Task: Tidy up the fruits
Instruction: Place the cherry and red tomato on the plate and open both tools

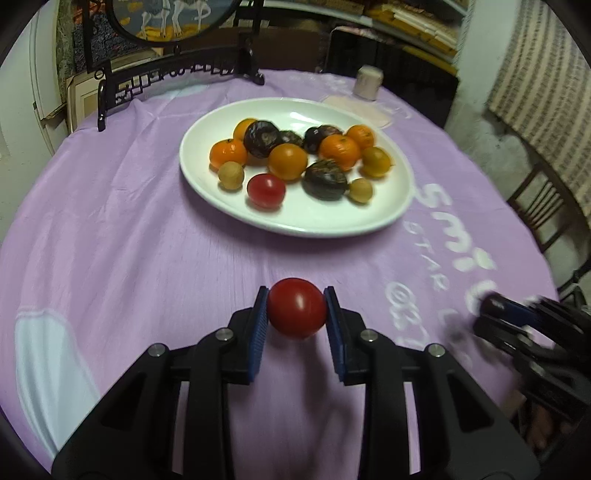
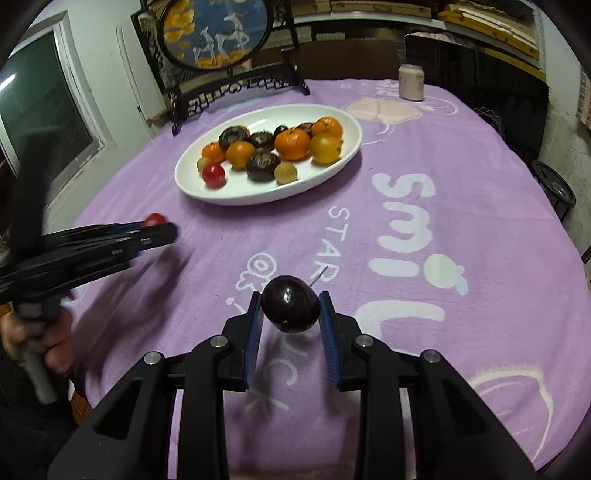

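Two grips hold: left gripper [image 1: 296, 308] pinches a round red tomato [image 1: 296, 308]; right gripper [image 2: 290, 309] clamps a dark glossy plum [image 2: 290, 304]; smooth skins could slip and roll across the purple cloth [image 2: 461, 177].

Purple tablecloth [image 2: 461, 177], framed deer screen [image 2: 216, 31], can [image 2: 411, 82]

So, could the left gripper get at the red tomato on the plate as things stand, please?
Probably not yet: the left gripper is already shut on a red tomato. The cloth toward the plate's tomato looks clear, though.
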`<act>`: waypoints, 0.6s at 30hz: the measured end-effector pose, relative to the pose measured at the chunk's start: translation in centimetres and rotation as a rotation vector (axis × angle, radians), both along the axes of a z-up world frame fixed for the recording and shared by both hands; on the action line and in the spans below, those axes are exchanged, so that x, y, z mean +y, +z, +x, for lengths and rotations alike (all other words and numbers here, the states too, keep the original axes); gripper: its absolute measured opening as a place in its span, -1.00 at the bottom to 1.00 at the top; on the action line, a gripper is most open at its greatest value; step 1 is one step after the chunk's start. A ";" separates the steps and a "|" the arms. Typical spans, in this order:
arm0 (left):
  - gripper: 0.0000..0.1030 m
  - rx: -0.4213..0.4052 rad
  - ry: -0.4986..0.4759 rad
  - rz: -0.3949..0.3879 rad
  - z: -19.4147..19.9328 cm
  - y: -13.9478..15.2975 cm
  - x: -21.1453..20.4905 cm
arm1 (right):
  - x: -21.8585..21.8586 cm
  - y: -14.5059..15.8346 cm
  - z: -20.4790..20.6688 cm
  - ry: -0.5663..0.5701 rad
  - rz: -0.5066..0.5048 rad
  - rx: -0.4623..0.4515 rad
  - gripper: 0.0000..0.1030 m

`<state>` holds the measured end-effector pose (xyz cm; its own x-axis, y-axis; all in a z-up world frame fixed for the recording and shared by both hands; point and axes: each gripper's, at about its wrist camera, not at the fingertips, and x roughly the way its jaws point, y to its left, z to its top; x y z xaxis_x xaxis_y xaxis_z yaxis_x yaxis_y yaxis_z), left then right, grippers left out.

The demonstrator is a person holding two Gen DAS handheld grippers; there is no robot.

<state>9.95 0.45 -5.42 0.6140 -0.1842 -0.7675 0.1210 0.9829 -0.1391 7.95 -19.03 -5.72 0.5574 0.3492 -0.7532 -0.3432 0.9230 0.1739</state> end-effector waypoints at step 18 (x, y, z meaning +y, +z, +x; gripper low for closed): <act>-0.41 -0.068 0.130 0.005 15.5 7.0 0.8 | 6.2 6.0 15.0 0.028 -0.030 -0.120 -0.40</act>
<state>25.48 1.30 1.63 0.6827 -0.0960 -0.7244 0.0018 0.9916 -0.1297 22.97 -12.79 0.32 0.6343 0.3439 -0.6923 -0.3853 0.9171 0.1025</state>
